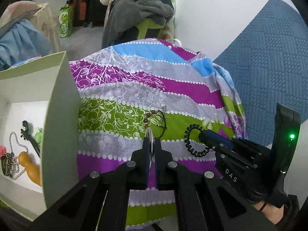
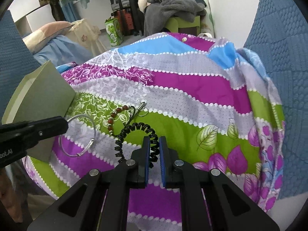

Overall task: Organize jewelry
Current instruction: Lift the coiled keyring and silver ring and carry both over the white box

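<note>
My left gripper (image 1: 151, 141) is shut on a thin silver bangle (image 2: 80, 136), held edge-on just above the patterned cloth; the bangle (image 1: 149, 134) shows between its fingers. My right gripper (image 2: 153, 144) is shut on a black coiled hair tie (image 2: 134, 130), which also shows in the left wrist view (image 1: 189, 142). A red-brown bead bracelet with black cord (image 1: 152, 118) lies on the green stripe beyond both grippers, and it shows in the right wrist view (image 2: 117, 115). A small silver ring with a pin (image 2: 142, 109) lies by it.
An open pale green box (image 1: 61, 115) stands at the left; inside lie a ball chain (image 1: 14, 140), a black patterned pendant (image 1: 7, 164), an orange piece (image 1: 28, 163) and a black clip (image 1: 30, 136). The striped cloth (image 2: 192, 88) covers the surface. Blue quilt (image 1: 269, 57) lies at the right.
</note>
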Available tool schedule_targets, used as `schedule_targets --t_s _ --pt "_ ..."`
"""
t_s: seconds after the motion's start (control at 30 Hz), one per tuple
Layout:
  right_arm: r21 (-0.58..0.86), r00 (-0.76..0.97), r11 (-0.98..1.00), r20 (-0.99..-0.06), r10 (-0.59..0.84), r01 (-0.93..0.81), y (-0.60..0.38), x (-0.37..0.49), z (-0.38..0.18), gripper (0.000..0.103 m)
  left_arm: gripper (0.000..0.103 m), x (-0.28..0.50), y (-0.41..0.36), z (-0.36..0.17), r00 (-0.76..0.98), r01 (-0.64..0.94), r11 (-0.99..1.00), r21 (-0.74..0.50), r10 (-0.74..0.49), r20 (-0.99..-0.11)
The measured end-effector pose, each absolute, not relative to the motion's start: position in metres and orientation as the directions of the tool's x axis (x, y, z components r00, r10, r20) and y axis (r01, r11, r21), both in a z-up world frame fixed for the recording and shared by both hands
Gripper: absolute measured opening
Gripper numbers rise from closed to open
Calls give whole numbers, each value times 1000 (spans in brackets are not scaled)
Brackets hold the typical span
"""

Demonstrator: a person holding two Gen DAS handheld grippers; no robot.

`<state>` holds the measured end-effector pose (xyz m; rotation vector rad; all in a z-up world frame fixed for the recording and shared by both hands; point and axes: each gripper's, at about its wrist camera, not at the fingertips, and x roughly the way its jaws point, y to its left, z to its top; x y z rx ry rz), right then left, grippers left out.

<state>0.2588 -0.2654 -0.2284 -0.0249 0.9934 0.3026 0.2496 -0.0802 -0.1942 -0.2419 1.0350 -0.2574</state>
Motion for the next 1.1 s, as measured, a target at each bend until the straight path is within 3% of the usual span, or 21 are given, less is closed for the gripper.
schedule_targets --t_s 0.33,1.1 --pt "137 519 964 -821 239 -227 -257 244 -195 7 2 234 -64 -148 527 110 949 -297 -309 -792" --pt "139 665 940 -675 319 -311 -189 248 -35 7 2 215 42 -12 688 63 960 -274 -241 -685"
